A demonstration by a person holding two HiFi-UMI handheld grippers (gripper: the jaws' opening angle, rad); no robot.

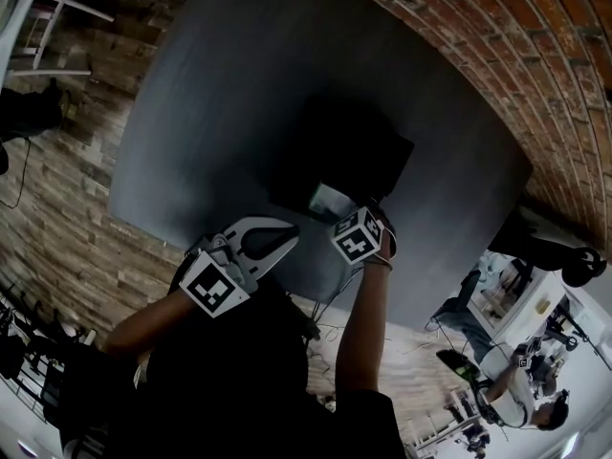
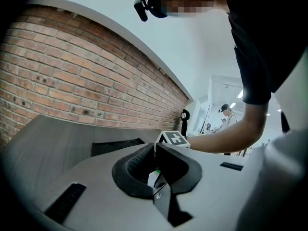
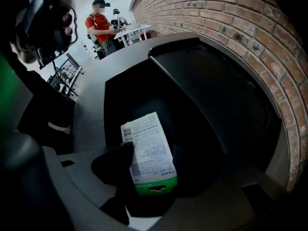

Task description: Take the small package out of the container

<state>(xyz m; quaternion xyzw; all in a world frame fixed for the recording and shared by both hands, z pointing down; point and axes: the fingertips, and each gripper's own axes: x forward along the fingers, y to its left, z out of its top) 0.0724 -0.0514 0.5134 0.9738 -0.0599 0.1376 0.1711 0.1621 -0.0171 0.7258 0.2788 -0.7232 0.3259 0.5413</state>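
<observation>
Right gripper [image 3: 153,165] is pointing down into the container [image 3: 216,95] with its jaws spread about as wide as they go. The small package [image 3: 147,148] sits right between them. The dark pad on the left of the right gripper view is up against the package's edge, and the other pad looks clear of it, so it isn't clamped. Can't tell if that left pad is really touching.

Left gripper [image 2: 156,150] has its jaws closed together with nothing gripped, hanging low over the table [image 1: 220,94] near its front edge, just beside the right one.

The package is a flat rectangular thing — white face covered in tiny print, barcode at the far end, green band with a hang slot at the near end. It's still inside the container, lying tilted against the dark interior.

The container is a black box with smooth, matte walls and squared corners. The table is a plain grey slab with a dull finish. Behind it there's a rough red brick wall [image 3: 231,18] with pale mortar lines.
</observation>
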